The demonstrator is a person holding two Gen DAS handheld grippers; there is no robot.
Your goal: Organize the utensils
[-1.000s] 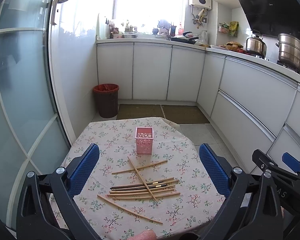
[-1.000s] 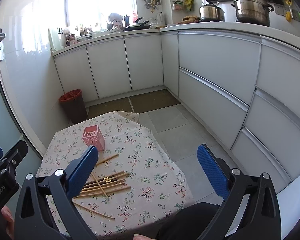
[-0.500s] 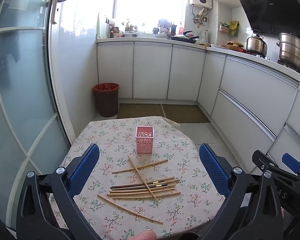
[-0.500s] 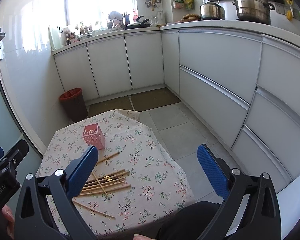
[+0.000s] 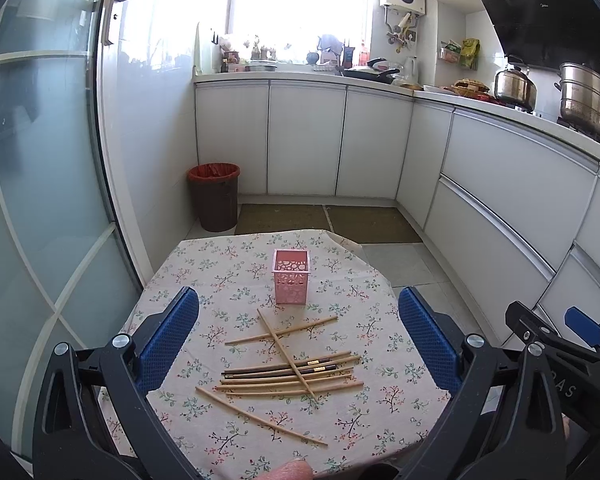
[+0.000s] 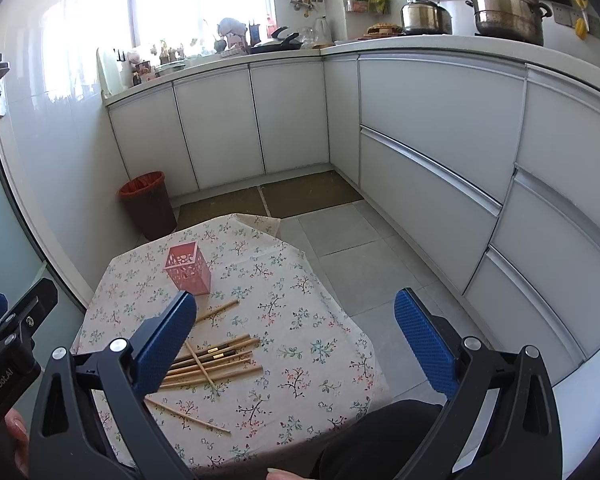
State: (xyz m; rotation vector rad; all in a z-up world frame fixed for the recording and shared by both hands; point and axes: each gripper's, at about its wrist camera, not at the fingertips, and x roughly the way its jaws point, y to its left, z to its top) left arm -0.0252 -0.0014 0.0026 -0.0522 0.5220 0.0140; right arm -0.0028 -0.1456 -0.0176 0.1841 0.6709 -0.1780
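Several wooden and dark chopsticks lie scattered in a loose pile on a small table with a floral cloth. A pink perforated square holder stands upright and empty behind the pile. My left gripper is open and empty, held above the near side of the pile. My right gripper is open and empty, held above the table's right side; the chopsticks and the holder lie to its left.
A red-lined bin stands on the floor beyond the table by a glass door. White cabinets run along the back and right, with pots on the counter. Tiled floor lies right of the table.
Both grippers have drifted very slightly; the table and chopsticks sit a little lower in the views. Nothing on the table has moved.
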